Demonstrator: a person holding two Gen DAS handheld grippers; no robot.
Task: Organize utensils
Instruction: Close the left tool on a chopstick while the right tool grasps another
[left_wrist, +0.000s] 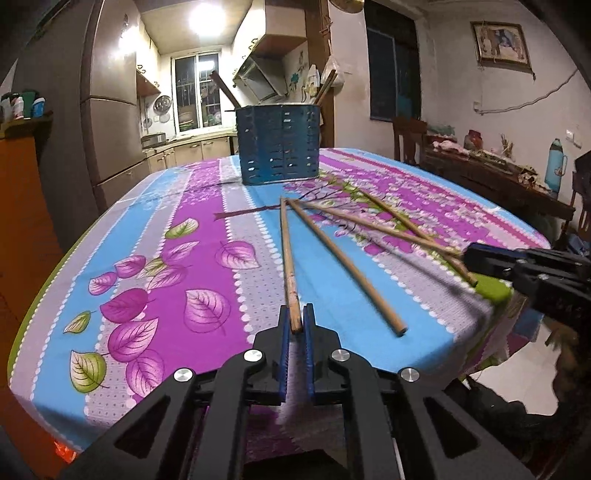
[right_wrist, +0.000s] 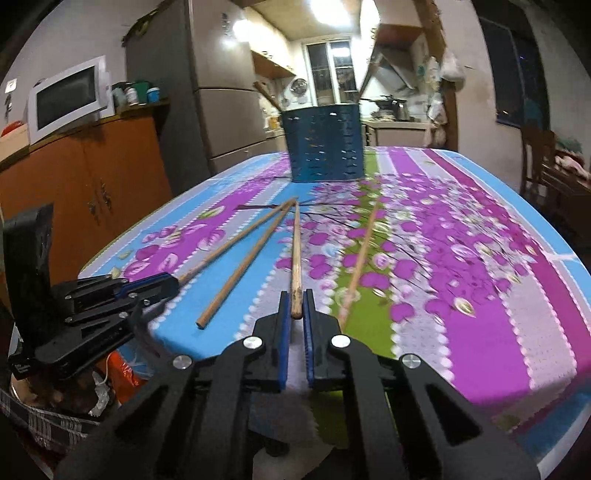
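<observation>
Several wooden chopsticks lie fanned out on the floral tablecloth, tips meeting near a blue perforated utensil holder at the far end, also seen in the right wrist view. My left gripper is shut on the near end of one chopstick. My right gripper is shut on the near end of another chopstick. A loose chopstick lies between them, and another lies right of my right gripper. Each gripper shows in the other's view, the right one and the left one.
The holder holds a dark utensil handle and more chopsticks. The table's near edge runs just below both grippers. An orange cabinet with a microwave stands left; a chair and a cluttered sideboard stand right.
</observation>
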